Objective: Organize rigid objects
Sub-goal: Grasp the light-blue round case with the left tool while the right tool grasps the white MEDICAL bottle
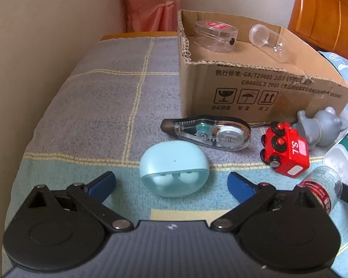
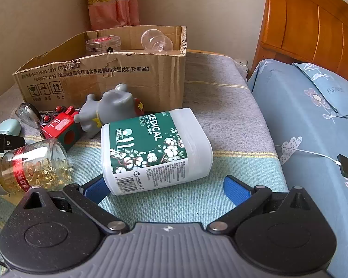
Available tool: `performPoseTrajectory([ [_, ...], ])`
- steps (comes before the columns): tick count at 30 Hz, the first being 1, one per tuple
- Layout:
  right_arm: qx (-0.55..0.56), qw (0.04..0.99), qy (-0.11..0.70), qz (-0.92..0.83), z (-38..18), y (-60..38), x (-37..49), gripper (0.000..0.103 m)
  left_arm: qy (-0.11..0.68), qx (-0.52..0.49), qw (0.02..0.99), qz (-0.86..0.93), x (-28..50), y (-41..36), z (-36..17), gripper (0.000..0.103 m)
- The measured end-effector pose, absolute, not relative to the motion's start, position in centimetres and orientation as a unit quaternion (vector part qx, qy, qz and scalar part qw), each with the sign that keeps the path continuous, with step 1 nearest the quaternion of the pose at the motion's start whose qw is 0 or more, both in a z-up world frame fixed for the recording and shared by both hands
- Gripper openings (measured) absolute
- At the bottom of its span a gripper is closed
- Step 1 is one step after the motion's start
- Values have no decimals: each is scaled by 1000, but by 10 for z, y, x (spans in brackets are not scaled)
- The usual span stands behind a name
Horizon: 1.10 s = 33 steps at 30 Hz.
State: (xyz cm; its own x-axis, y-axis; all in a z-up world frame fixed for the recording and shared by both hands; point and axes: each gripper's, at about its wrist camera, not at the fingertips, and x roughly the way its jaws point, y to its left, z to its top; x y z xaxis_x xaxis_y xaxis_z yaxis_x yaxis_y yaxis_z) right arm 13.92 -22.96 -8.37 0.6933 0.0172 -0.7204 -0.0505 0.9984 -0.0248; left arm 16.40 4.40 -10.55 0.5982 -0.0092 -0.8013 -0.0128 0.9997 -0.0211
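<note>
Both grippers hover low over the blanket-covered surface (image 1: 118,97), each with its fingers spread wide and holding nothing. The left gripper (image 1: 171,180) faces the pale blue earbud case (image 1: 174,171), which sits squarely between its blue fingertips, a little ahead of them. The right gripper (image 2: 164,187) faces the cotton swab tub (image 2: 150,148), lying on its side with its near corner just inside the left fingertip.

To do this well, I'd say each gripper should slide forward until the item sits deep between the pads, then close across the narrow sides. The tub looks broad and smooth, so it may need centring first; it sits off to the left of the opening. The rounded case could squirt out if pinched near its edge.

The cardboard box (image 1: 255,88) stands behind, well apart, already holding two clear containers. A toy train (image 1: 285,148), grey figurine (image 2: 109,106), correction tape (image 1: 208,132) and capsule jar (image 2: 32,164) lie between.
</note>
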Motion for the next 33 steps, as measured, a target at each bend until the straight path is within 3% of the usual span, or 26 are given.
performPoseTrajectory([
  [7,-23,921,389,24,-84,-231,138,103,438,-12,899,4,159,37,-100,79],
  [11,-24,921,389,27,-84,-232,137,103,437,-12,899,3,162,33,-98,73],
  [15,-27,921,386,34,-84,-233,137,103,438,-14,899,0,163,30,-95,62],
  [27,-23,910,402,93,-69,-239,147,103,434,-8,901,-5,169,29,-95,61],
  [33,-93,899,412,115,-62,-220,167,103,436,-9,900,-8,171,31,-95,61],
])
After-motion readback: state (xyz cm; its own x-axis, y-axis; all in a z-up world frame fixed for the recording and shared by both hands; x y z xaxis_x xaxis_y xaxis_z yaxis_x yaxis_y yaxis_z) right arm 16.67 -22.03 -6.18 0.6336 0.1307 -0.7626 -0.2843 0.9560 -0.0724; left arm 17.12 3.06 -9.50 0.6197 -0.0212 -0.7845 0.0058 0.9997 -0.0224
